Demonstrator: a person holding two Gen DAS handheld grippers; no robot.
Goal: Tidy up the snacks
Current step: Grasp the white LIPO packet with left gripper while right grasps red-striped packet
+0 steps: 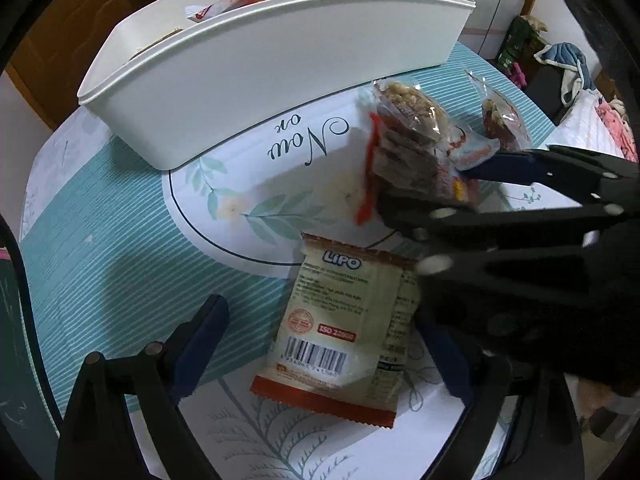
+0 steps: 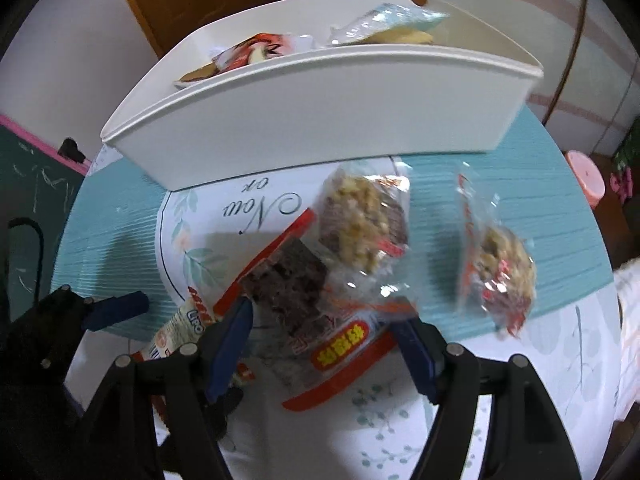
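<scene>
The left gripper (image 1: 320, 344) points down at the table (image 1: 100, 240), and its jaws stand wide apart on both sides of a beige biscuit packet (image 1: 340, 332) that lies flat; the pads do not press it. The right gripper (image 2: 324, 344) has a red-edged packet of dark bars (image 2: 304, 292) between its jaws, but I cannot tell if the pads squeeze it. Two clear packets of nut cakes (image 2: 364, 224) lie near. A white box (image 2: 320, 100) stands behind, with some snacks (image 2: 256, 52) already inside.
</scene>
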